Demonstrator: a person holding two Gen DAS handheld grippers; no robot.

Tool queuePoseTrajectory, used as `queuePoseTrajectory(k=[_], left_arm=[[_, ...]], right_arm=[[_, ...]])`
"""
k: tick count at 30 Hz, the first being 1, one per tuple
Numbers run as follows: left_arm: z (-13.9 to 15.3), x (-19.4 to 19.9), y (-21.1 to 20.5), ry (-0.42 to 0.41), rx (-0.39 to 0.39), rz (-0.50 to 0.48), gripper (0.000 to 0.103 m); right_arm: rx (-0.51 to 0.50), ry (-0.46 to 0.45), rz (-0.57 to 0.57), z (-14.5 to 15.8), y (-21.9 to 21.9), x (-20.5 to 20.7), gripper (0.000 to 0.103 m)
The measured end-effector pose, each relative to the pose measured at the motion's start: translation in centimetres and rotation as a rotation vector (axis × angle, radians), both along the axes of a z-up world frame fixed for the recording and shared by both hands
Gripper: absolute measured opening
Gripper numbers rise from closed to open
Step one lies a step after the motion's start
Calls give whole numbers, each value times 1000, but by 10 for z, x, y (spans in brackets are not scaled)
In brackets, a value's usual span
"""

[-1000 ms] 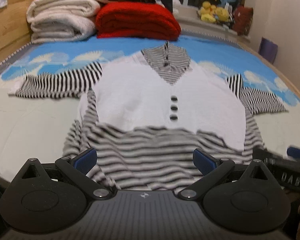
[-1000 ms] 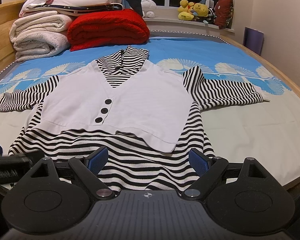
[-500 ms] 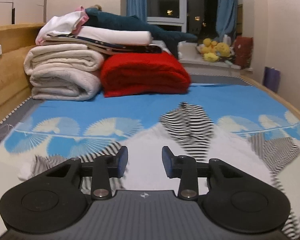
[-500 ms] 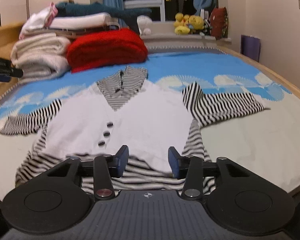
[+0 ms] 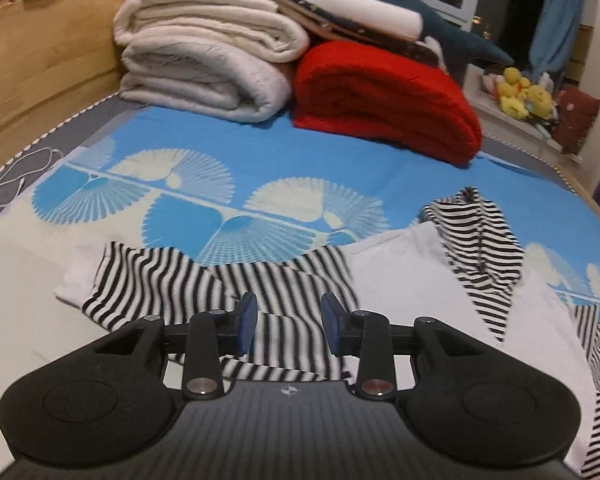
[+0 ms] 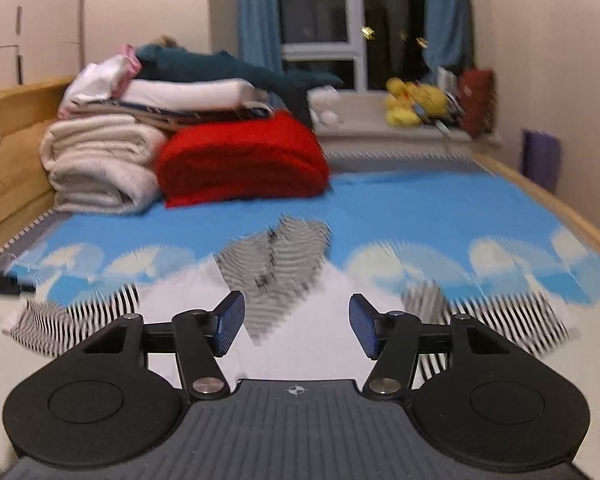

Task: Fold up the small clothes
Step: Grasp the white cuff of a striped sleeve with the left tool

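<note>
Two grippers, both parted and empty: left gripper [image 5: 288, 328] over the black-and-white striped sleeve [image 5: 204, 284]; right gripper [image 6: 296, 326] above the white vest-front top [image 6: 312, 320], blurred.

Ahead of the fingers stretches a bed [image 6: 440, 216] under a blue sheet printed with pale fan shapes. Beyond the fingertips to the left, against a wooden headboard [image 5: 48, 64], lies a stack of rolled cream blankets [image 5: 204, 60], and a folded red blanket [image 5: 384, 96] sits just beside it. A dark teal plush shark [image 6: 220, 68] rests on top. Straight ahead, a dark window [image 6: 320, 20] hangs with blue curtains [image 6: 256, 28]; yellow plush toys [image 6: 416, 104] crowd the sill. Cream walls [image 6: 548, 60] rise to the right. The light is warm and indoor.
</note>
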State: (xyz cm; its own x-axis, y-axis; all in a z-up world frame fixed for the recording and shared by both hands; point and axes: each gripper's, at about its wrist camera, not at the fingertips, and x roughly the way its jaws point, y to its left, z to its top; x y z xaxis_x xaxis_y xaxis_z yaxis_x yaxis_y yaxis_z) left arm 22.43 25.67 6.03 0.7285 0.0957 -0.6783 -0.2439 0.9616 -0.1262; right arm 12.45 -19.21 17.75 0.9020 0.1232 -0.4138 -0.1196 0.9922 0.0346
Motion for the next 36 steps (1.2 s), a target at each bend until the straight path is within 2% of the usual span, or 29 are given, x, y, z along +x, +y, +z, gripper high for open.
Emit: queuePoseTrajectory(k=[4,6,8,11,18,20,23,27,29,31,32,34,36], left_arm=[[-7,4,15,33,13,35,38],[-14,5,24,55,21,64,38],[-22,7,38,74,3,102,38],[-40,11,70,103,-75,185,39],[-95,16,152,179,-263,441,42],[-108,14,168,187,-315,485,47],[-121,12,188,203,-366,554,47],[-130,13,204,177,-432,595,47],[-129,14,207,158,-434,611,43],[-127,17,208,168,-421,628,9],[-124,18,206,179,-405,645,5],[-112,25,196,171,-350,667,4],[-83,35,170,127,-248,631,4]], right_arm=[[15,-47,90,4,13,46,61],[52,-29,92,-6,10,59,61],[72,28,64,-21,3,67,62],[80,104,48,-32,3,80,62],[29,81,26,-30,-11,101,61],[40,114,7,-33,-19,108,61],[64,155,-11,-39,-27,116,61],[86,194,-26,-47,-31,124,53],[93,206,-29,-50,-32,127,49],[87,208,-36,-51,-33,129,43],[84,207,-40,-51,-35,130,42],[83,208,-47,-51,-39,132,37],[80,208,-56,-51,-44,132,36]])
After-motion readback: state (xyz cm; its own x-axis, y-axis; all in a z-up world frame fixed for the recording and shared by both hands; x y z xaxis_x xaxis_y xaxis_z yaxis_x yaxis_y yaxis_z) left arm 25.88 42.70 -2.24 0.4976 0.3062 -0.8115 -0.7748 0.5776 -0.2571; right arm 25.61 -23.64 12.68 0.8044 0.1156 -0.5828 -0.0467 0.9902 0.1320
